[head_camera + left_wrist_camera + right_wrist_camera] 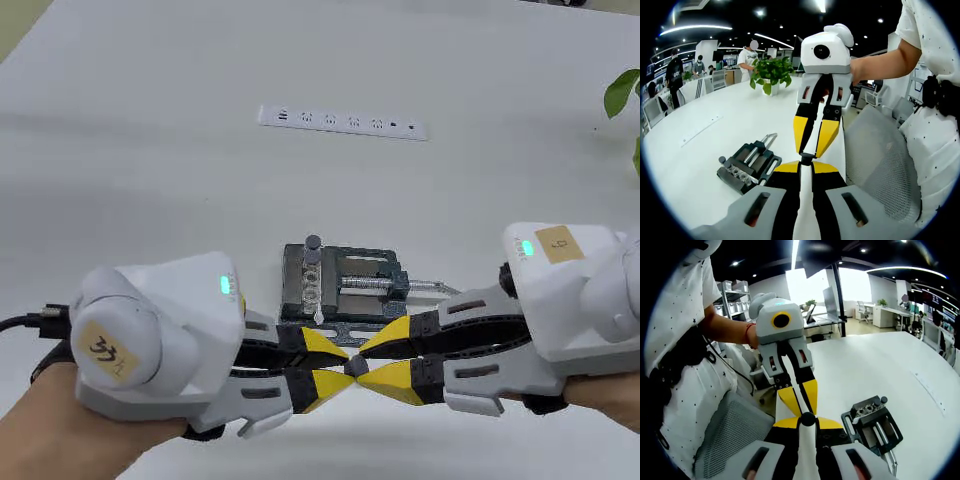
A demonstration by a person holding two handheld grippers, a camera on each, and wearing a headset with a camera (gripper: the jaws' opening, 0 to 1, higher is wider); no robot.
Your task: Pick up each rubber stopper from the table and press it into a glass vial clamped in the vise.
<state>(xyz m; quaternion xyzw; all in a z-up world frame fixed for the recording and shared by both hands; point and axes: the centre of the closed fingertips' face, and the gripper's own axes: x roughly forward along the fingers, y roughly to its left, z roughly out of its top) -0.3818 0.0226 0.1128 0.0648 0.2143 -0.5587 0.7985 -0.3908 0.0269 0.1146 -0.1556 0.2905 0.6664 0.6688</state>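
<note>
Yellow-black tips: left hand-held gripper (345,365), right hand-held gripper (366,366). Black vise (293,290), rubber stopper (356,367); white table (150,180).

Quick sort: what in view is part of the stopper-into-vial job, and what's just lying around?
Job:
- stopper, pinched where the left gripper and right gripper meet tip to tip
- vise
- vials clamped in it; the far one looks capped

Lying about:
- power strip
- plant
- mesh chair

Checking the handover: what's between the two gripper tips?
A small dark stopper, pinched where the left gripper and right gripper meet tip to tip. It shows in the head view and in both gripper views.
</note>
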